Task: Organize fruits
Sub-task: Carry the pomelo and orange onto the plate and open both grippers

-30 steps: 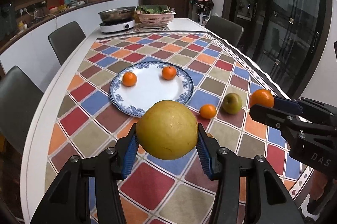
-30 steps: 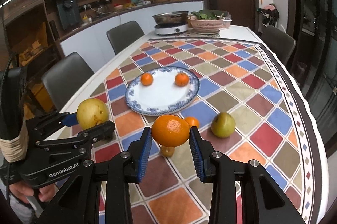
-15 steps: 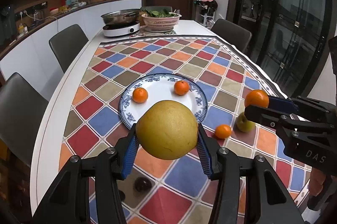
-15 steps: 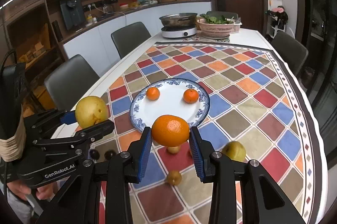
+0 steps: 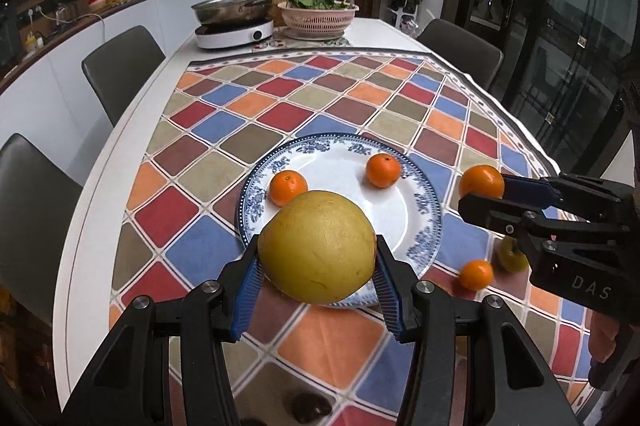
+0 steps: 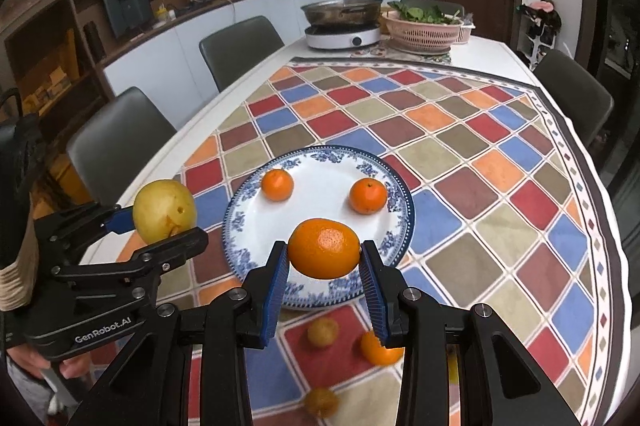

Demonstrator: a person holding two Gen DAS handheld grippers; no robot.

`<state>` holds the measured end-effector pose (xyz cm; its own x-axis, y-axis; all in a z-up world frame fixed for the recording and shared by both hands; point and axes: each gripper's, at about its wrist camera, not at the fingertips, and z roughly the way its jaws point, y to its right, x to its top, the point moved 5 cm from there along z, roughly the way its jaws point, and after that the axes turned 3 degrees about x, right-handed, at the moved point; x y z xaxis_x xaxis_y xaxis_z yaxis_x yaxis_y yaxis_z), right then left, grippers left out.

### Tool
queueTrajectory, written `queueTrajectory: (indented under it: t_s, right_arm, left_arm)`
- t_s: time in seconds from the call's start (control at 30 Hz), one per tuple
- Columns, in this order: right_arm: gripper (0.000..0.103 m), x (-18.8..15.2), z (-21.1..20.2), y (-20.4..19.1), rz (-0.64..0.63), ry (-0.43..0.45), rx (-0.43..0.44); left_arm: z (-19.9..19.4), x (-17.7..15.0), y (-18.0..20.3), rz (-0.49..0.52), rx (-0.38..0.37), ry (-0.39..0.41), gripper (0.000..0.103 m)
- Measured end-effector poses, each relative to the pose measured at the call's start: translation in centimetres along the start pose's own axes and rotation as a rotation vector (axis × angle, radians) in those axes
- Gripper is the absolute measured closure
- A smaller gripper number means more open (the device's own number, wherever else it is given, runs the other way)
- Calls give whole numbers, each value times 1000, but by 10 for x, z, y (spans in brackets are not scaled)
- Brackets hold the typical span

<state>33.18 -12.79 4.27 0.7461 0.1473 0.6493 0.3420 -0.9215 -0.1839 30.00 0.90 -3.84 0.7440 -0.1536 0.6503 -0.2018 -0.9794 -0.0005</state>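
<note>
My left gripper (image 5: pixel 317 268) is shut on a large yellow pear (image 5: pixel 316 252), held above the near rim of the blue-and-white plate (image 5: pixel 420 201). My right gripper (image 6: pixel 324 266) is shut on an orange (image 6: pixel 324 253), held above the plate's (image 6: pixel 240 222) near edge. Two small oranges (image 6: pixel 277 184) (image 6: pixel 368 195) lie on the plate. The right gripper (image 5: pixel 480 191) shows at the right of the left wrist view; the left gripper (image 6: pixel 164 216) shows at the left of the right wrist view. A small orange (image 5: pixel 475 274) and a green fruit (image 5: pixel 510 258) lie on the cloth beside the plate.
A checked tablecloth (image 6: pixel 500 165) covers the white table. At the far end stand an induction cooker with a pan (image 5: pixel 236 21) and a pink basket of greens (image 5: pixel 318 15). Loose small fruits (image 6: pixel 323 332) (image 6: pixel 380 348) lie below the right gripper. Chairs (image 5: pixel 120 65) line the sides.
Both grippers have moved forward with their fruits and stand closer to the plate. The loose fruits on the cloth now lie under and behind the grippers.
</note>
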Motion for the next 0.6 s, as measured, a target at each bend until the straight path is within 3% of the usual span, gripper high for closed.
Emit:
queueTrajectory:
  t_s: [0.6]
  right_arm:
    - [66,16,99,20,38,-207,-29]
  left_arm:
    - [86,8,-23,-34,-63,-163,52]
